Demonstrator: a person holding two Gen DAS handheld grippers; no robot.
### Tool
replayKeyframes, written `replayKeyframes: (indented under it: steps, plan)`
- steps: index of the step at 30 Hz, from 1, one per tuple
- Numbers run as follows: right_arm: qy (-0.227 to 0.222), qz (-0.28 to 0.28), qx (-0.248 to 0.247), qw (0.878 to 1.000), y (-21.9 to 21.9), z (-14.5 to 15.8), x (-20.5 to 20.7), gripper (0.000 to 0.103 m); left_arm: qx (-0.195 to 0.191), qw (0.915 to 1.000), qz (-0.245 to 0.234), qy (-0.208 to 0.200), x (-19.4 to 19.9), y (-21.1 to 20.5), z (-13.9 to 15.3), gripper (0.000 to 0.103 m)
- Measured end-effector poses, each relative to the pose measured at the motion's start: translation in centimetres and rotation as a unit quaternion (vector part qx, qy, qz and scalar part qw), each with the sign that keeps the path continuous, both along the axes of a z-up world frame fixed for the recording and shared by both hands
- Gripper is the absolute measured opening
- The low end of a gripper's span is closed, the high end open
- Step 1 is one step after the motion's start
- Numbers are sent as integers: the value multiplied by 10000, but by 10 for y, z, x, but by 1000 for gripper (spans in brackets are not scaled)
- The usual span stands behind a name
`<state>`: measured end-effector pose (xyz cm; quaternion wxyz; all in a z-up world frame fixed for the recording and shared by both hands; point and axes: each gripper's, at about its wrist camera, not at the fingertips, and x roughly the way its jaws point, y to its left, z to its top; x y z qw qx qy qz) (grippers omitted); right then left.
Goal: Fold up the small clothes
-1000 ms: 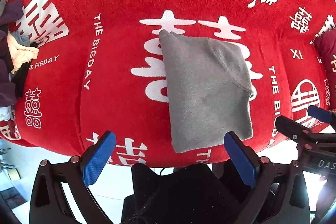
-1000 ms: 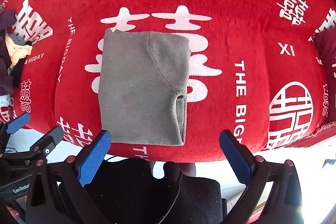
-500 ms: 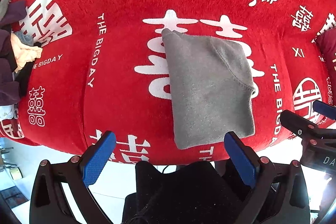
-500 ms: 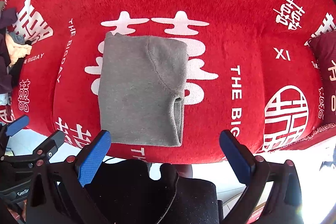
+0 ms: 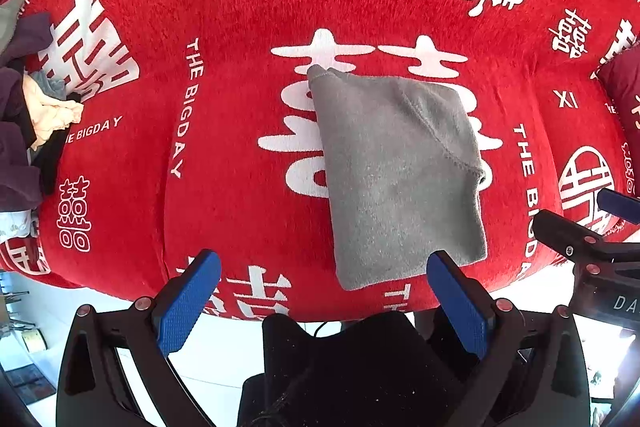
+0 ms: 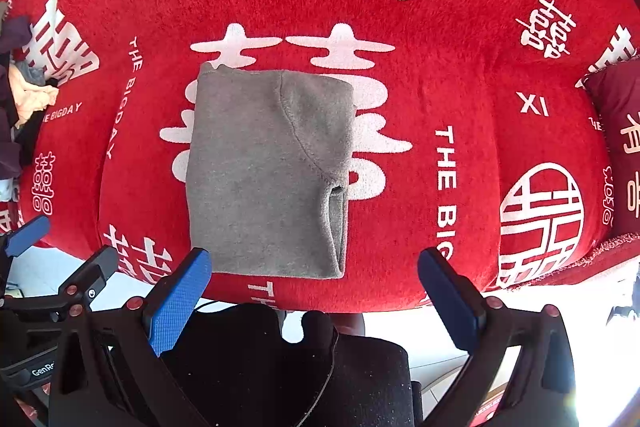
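Note:
A small grey garment point(image 5: 396, 171) point(image 6: 268, 171) lies folded into a flat rectangle on the red cover point(image 5: 240, 131) point(image 6: 460, 99), near its front edge. My left gripper point(image 5: 324, 287) hangs open in front of the cover's edge, its right blue pad just below the garment's near edge, nothing between its fingers. My right gripper point(image 6: 314, 285) is also open and empty, its left blue pad point(image 6: 180, 301) close to the garment's near left corner. The right gripper's tip shows at the right edge of the left wrist view, and the left gripper's tip at the left edge of the right wrist view.
A heap of loose clothes point(image 5: 28, 131) point(image 6: 20, 107), purple, cream and black, sits at the cover's far left. A dark red cushion point(image 6: 620, 131) lies at the right edge. Pale floor point(image 5: 224, 359) shows below the cover's front edge.
Both grippers have drawn slightly back from the cover, so the garment sits a little farther up in each view. The garment itself has not moved.

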<state>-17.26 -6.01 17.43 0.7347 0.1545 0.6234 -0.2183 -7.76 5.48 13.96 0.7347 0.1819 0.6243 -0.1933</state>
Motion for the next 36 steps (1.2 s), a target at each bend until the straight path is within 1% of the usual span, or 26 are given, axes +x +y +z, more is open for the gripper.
replayKeyframes:
  steps: [9,11,18,27,36]
  plan:
    - [10,23,-25,10000,0,2,1,103,29,10000,61,1,1,2,0,103]
    - [19,41,-36,10000,-1,3,3,103,84,9999,42,-47,2,2,0,103]
    - [44,62,-49,10000,-1,2,5,103,94,9998,-24,-150,1,1,1,103]
    - [40,41,-72,10000,-1,2,5,103,58,9999,-76,-127,3,-2,0,103]
    - [46,31,-65,10000,-1,1,6,103,114,9997,-144,-144,3,-3,-2,103]
